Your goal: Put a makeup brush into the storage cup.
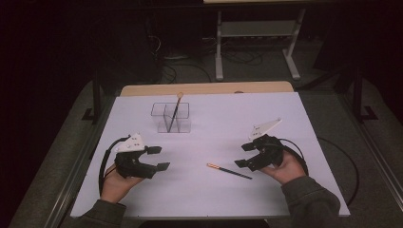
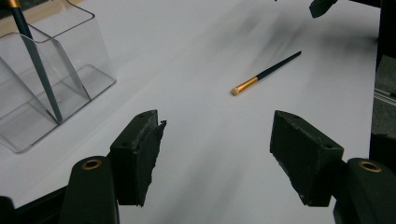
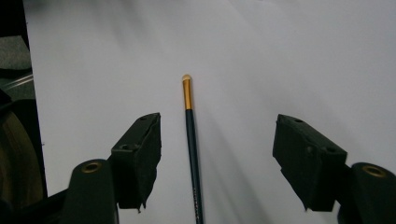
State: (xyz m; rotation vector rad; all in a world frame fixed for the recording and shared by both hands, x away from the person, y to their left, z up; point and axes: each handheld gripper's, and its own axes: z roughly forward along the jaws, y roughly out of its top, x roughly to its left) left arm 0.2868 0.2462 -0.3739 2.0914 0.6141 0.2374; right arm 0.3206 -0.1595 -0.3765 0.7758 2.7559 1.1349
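Right hand-held gripper (image 1: 242,155) sits low over the white worktop (image 1: 285,123) on the right side, jaws spread wide, nothing between the pads. Just to its left lies the brush (image 1: 229,171), flat on the worktop, gold band and pale tip pointing left, dark handle running right toward that gripper; in the right gripper view the brush (image 3: 191,140) lies straight up the gap between the jaws, closer to the left one, touching neither. Over on the left, the left hand-held gripper (image 1: 158,158) is open too and empty, well apart from the brush. Farther back stands a clear organizer (image 1: 171,117), a second brush (image 1: 175,111) leaning upright inside it.
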